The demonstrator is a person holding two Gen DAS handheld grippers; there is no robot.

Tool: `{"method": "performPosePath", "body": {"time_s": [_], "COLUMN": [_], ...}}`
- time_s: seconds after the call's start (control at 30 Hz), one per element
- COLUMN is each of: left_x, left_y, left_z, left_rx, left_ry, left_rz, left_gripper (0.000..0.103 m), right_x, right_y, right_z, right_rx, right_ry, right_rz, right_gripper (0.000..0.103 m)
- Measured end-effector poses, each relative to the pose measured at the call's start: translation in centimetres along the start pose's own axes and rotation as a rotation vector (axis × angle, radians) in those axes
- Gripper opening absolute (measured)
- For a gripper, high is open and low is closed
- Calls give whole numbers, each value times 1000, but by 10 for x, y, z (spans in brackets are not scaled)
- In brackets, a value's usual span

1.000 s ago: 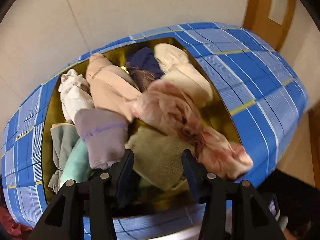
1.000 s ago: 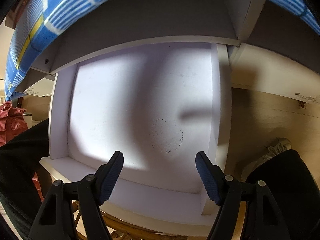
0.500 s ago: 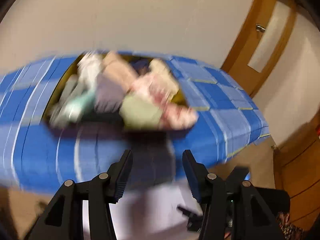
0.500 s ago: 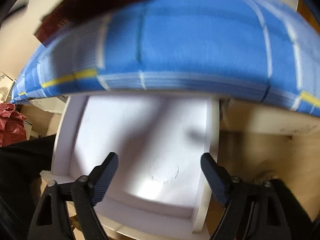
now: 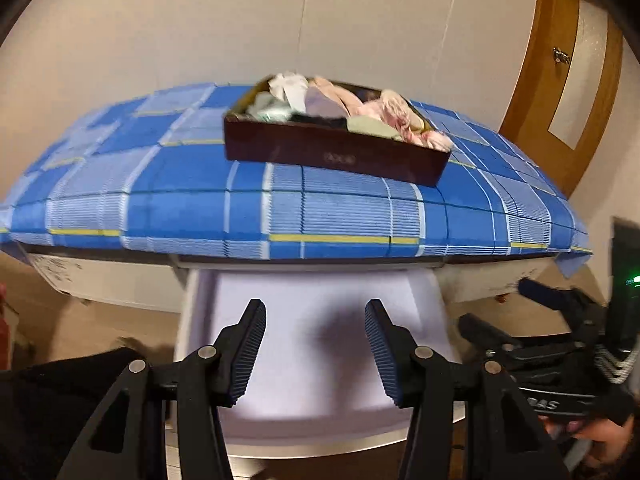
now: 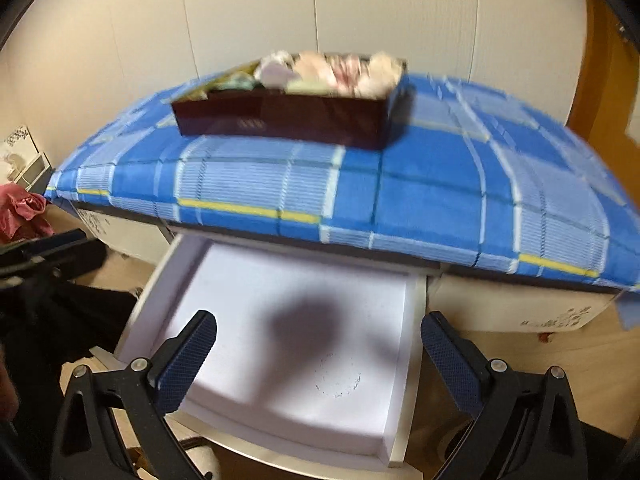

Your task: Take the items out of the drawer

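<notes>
Left wrist view: the left gripper (image 5: 315, 350) hangs over one pulled-out white drawer (image 5: 320, 360), its two blue-padded fingers (image 5: 250, 352) parted with nothing between them, released. The drawer's floor shows bare and white apart from a soft shadow. Above it runs the table top, covered by one blue checked cloth (image 5: 200, 184) with white and yellow lines. On the cloth, toward the far side, sits one dark brown box (image 5: 332, 152) heaped with folded clothes (image 5: 340, 108): white, pink, lilac, pale green and olive pieces can be told apart, but their exact number cannot be counted through the blur. At the right edge the right gripper (image 5: 532, 320) appears as dark bars, held by a hand (image 5: 596, 436) at the lower right corner. A wooden door (image 5: 560, 80) stands at the far right against a pale wall.

Right wrist view: the right gripper (image 6: 318, 364) also hangs over the near end of the same drawer (image 6: 280, 320), its jaws opening wide, with nothing between the two blue pads (image 6: 188, 360). One dark shadow falls on the drawer floor, and a faint ring-shaped mark (image 6: 338, 380) lies just nearer than it. The box (image 6: 280, 116) of clothes (image 6: 332, 72) rests on the cloth (image 6: 440, 192) beyond, well apart from both grippers. At the left edge are blurred black parts that may be the left gripper, above a dark sleeve. One red bundle of fabric (image 6: 20, 212) lies at the far left, near the floor.
</notes>
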State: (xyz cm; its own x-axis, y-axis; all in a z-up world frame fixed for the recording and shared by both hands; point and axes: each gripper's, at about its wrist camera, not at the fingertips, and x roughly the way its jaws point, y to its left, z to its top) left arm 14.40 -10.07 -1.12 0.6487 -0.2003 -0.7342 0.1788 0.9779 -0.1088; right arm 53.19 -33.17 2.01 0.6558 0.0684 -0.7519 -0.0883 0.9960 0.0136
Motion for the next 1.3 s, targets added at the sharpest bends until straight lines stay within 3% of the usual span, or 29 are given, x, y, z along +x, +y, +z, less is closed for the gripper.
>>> {"method": "performPosePath", "body": {"time_s": [0.23, 0.4, 0.5, 0.63, 0.8, 1.3], "left_x": [-36, -58, -65, -68, -79, -83], "left_y": [7, 0, -3, -4, -13, -26], "left_z": [4, 1, -2, -3, -9, -12], "left_rx": [-78, -32, -27, -40, -31, 20], "left_ry": [-87, -133, -120, -36, -63, -68], "left_rz": [76, 152, 149, 125, 160, 203], "left_gripper": [52, 52, 52, 52, 52, 52], "right_x": [-50, -78, -88, -99, -113, -107], "right_y": [19, 29, 35, 38, 36, 31], "right_z": [3, 1, -2, -7, -12, -16], "right_rx": [23, 22, 17, 50, 56, 86], "right_ry": [-120, -187, -187, -166, -199, -156], "right_rz": [-52, -96, -86, -103, -128, -118], "right_gripper": [103, 103, 103, 103, 103, 103]}}
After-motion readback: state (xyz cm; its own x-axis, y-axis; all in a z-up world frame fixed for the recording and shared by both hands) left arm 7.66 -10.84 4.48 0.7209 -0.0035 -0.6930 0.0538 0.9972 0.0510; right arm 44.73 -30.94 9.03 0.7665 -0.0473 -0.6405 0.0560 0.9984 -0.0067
